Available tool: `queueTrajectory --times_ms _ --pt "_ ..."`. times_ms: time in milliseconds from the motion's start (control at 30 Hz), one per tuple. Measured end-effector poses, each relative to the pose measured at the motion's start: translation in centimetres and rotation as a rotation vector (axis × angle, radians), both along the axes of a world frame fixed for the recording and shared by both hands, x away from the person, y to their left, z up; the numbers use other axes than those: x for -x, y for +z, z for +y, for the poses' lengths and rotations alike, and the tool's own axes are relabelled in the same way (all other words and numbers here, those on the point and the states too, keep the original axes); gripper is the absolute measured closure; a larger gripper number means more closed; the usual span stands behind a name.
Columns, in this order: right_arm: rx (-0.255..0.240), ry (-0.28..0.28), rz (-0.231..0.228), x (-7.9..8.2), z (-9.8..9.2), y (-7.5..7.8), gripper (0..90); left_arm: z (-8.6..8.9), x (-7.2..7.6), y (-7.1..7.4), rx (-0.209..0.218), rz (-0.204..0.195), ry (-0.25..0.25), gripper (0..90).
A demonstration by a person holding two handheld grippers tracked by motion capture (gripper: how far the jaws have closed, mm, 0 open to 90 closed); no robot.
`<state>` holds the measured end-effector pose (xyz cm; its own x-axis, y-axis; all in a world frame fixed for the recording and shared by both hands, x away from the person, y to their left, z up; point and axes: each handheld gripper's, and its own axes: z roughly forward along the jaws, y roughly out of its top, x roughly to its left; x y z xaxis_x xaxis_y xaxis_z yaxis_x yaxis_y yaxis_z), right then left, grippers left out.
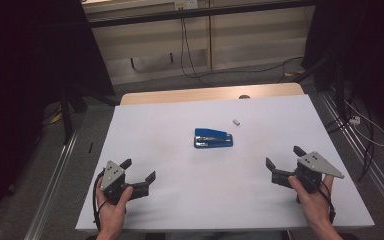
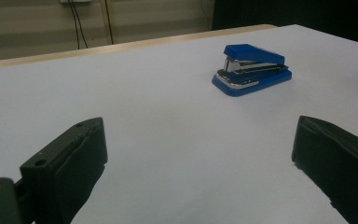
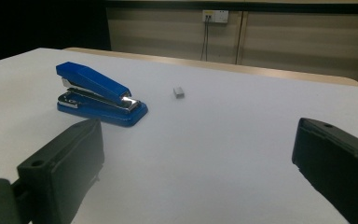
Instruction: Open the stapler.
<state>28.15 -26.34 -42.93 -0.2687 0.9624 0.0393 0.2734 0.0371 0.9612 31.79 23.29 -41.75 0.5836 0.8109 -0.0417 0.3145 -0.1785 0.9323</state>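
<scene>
Blue stapler [image 1: 213, 138] sits mid-table on the white sheet [image 1: 180, 200], upright on its base, arm hinged up slightly; a small grey block [image 1: 236, 121], maybe a staple strip, lies just beyond it toward the far edge, apart from it. Left gripper [image 1: 141, 171] low at the near left, jaws spread wide, nothing between them; right gripper [image 1: 285, 158] at the near right, likewise spread and empty. Both well apart from the stapler and aimed roughly at it. Likely step: reach in and take hold of the stapler. Advice: bring one gripper in level with the table, square to the stapler's long sides, and close across the base rather than the sprung top arm, which may give under pressure. Keep clear of the grey block on approach. The other gripper could steady the free end if the body slides on the smooth sheet.
</scene>
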Motion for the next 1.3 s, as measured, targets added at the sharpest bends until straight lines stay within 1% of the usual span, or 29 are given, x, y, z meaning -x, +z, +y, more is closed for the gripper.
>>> queueTrajectory --times_ms 67,100,133,167,233,367,400,467,500,533,567,600,633,667,733,800,833,900,967,1000,1033,1100,1133,1200,1267,1300 --pt "0.001 0.008 0.003 0.0 0.1 0.0 1.9 0.0 0.0 0.0 0.003 -0.012 -0.009 3.3" --pt "0.004 0.011 0.007 -0.1 0.1 -0.1 1.9 -0.1 0.1 0.1 -0.010 -0.016 -0.009 3.3" --pt "0.004 0.011 0.007 -0.1 0.1 -0.1 1.9 -0.1 0.1 0.1 -0.016 -0.017 -0.007 3.3" --pt "0.015 0.009 0.010 -0.2 0.2 -0.1 2.2 -0.3 0.1 0.0 -0.017 -0.022 -0.005 3.3" --pt "0.024 0.018 0.014 -0.3 0.3 -0.2 2.2 -0.5 0.0 -0.1 -0.032 -0.013 -0.021 3.3" --pt "0.029 0.037 0.018 -0.5 0.6 -0.3 2.4 -0.9 -0.2 -0.2 -0.038 -0.004 -0.031 4.3" --pt "0.032 0.063 0.020 -0.5 0.7 -0.4 2.9 -1.0 -0.3 -0.2 -0.038 0.000 -0.030 4.9" --pt "0.049 0.080 0.022 -0.6 0.9 -0.4 2.8 -1.0 -0.5 -0.3 -0.034 0.017 -0.038 5.4" --pt "0.046 0.088 0.021 -0.6 1.0 -0.5 2.8 -1.0 -0.6 -0.3 -0.034 0.022 -0.036 5.4" --pt "0.042 0.098 0.034 -0.6 1.1 -0.5 3.5 -0.9 -0.7 -0.3 -0.039 0.021 -0.032 5.4" --pt "0.042 0.098 0.034 -0.6 1.1 -0.5 3.5 -0.9 -0.8 -0.3 -0.036 0.024 -0.027 5.4" --pt "0.033 0.106 0.039 -0.6 1.1 -0.5 4.0 -0.9 -0.9 -0.4 -0.028 0.033 -0.026 5.4" --pt "0.016 0.113 0.040 -0.7 1.2 -0.5 4.3 -0.9 -1.0 -0.5 -0.034 0.041 -0.021 5.4" --pt "0.016 0.114 0.038 -0.8 1.3 -0.5 4.8 -0.8 -1.1 -0.5 -0.037 0.035 -0.021 5.4" --pt "0.005 0.132 0.042 -1.3 1.7 -0.6 5.4 -0.8 -1.1 -0.6 -0.040 0.046 -0.035 5.5" --pt "0.009 0.143 0.044 -1.4 1.8 -0.6 5.4 -0.9 -1.1 -0.7 -0.034 0.065 -0.055 5.5" --pt "0.029 0.154 0.046 -1.5 2.2 -0.6 5.4 -0.9 -1.2 -0.7 -0.050 0.059 -0.066 5.6" --pt "0.040 0.165 0.044 -1.6 2.6 -0.7 4.4 -1.0 -1.3 -0.6 -0.044 0.060 -0.078 6.2" --pt "0.047 0.171 0.042 -1.7 2.8 -0.6 4.3 -1.2 -1.3 -0.4 -0.026 0.058 -0.081 6.4" --pt "0.048 0.174 0.036 -1.8 3.1 -0.6 4.5 -1.3 -1.4 -0.3 -0.031 0.057 -0.082 6.4" --pt "0.044 0.179 0.034 -2.0 3.3 -0.5 4.7 -1.3 -1.5 -0.2 -0.023 0.060 -0.095 6.4" --pt "0.027 0.185 0.037 -2.3 3.8 -0.4 4.9 -1.4 -1.7 -0.1 0.011 0.072 -0.102 6.4" --pt "0.024 0.188 0.038 -2.5 4.0 -0.3 5.0 -1.5 -1.8 -0.1 0.003 0.059 -0.094 6.2" --pt "0.034 0.206 0.029 -2.8 4.6 -0.2 4.9 -1.8 -2.1 0.0 -0.013 0.057 -0.098 5.7" --pt "0.032 0.221 0.026 -3.2 5.2 -0.1 5.3 -1.9 -2.4 0.0 0.006 0.058 -0.105 5.6" --pt "0.037 0.230 0.026 -3.5 5.5 -0.1 5.3 -2.0 -2.5 0.0 0.006 0.053 -0.104 5.4"
